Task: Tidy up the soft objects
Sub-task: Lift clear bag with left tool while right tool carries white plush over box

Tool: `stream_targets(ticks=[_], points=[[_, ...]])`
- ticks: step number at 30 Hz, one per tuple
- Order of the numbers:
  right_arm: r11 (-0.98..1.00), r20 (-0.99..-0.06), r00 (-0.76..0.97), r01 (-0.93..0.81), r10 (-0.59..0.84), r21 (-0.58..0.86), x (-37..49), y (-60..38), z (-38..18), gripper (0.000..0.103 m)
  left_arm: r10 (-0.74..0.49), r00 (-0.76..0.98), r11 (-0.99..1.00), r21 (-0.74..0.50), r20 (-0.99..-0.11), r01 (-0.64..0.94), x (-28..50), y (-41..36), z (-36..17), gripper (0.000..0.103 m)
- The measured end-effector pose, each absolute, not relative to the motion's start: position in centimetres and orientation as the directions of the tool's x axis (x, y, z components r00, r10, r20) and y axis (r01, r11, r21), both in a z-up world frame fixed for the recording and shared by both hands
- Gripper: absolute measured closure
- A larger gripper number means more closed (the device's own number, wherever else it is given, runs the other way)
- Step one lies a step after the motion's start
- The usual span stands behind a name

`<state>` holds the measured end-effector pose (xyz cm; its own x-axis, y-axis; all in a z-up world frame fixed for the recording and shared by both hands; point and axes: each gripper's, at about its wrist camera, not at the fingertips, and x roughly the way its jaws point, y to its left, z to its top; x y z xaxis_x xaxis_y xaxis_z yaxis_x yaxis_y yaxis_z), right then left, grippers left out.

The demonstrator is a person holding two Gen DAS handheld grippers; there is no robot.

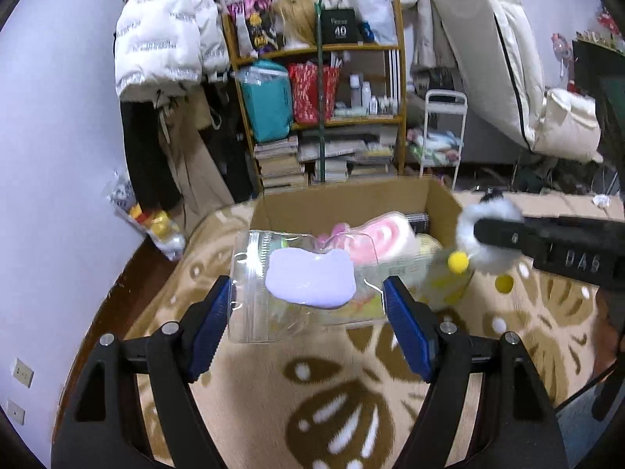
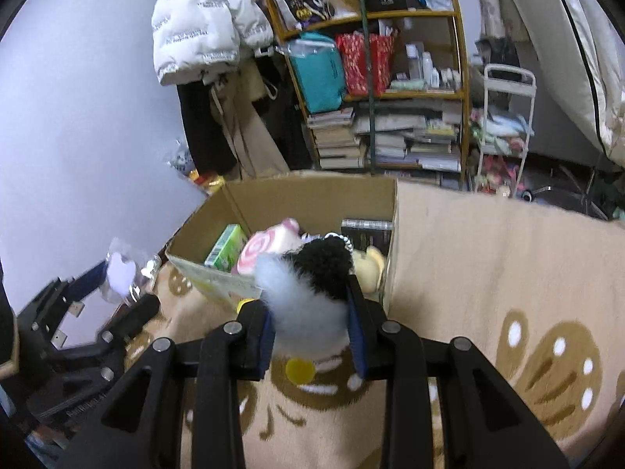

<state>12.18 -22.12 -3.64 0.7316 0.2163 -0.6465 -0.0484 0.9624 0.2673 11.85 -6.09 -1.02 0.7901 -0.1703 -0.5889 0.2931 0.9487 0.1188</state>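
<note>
Several soft toys already lie in the cardboard box [image 2: 312, 195]. The right gripper [image 2: 310, 322] clasps a fluffy toy [image 2: 308, 293] before the box; the left gripper [image 1: 308, 305] holds a plastic bag [image 1: 297, 285] near it, both undelivered.

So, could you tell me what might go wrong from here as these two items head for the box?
1. The left gripper pinches only the edges of the clear bag holding a lilac plush, and slick film could slip out.
2. The right gripper squeezes a fluffy toy whose yellow pom-pom dangles below and may snag the cardboard box rim.
3. Both grippers converge on the same box and could collide.
</note>
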Motion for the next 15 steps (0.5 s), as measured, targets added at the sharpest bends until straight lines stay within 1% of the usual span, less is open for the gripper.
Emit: stream_targets(ticks=[6, 12, 15], points=[[0.957, -0.606, 0.765, -0.042, 0.216, 0.288, 13.8, -22.7, -2.4, 0.069, -0.174, 0.826, 0.945, 0.143, -0.537, 0.293, 14.3, -6.6, 0.8, 0.027], [0.974, -0.585, 0.792, -0.051, 0.174, 0.222, 16.9, -22.7, -1.2, 0.069, -0.184, 0.828, 0.945, 0.136, -0.530, 0.297, 17.5, -6.7, 0.9, 0.026], [0.972, -0.583, 0.794, -0.042, 0.174, 0.232, 18.0, -22.8, -1.6, 0.068, -0.178, 0.814, 0.948, 0.124, -0.553, 0.292, 19.2, -6.7, 0.0, 0.026]])
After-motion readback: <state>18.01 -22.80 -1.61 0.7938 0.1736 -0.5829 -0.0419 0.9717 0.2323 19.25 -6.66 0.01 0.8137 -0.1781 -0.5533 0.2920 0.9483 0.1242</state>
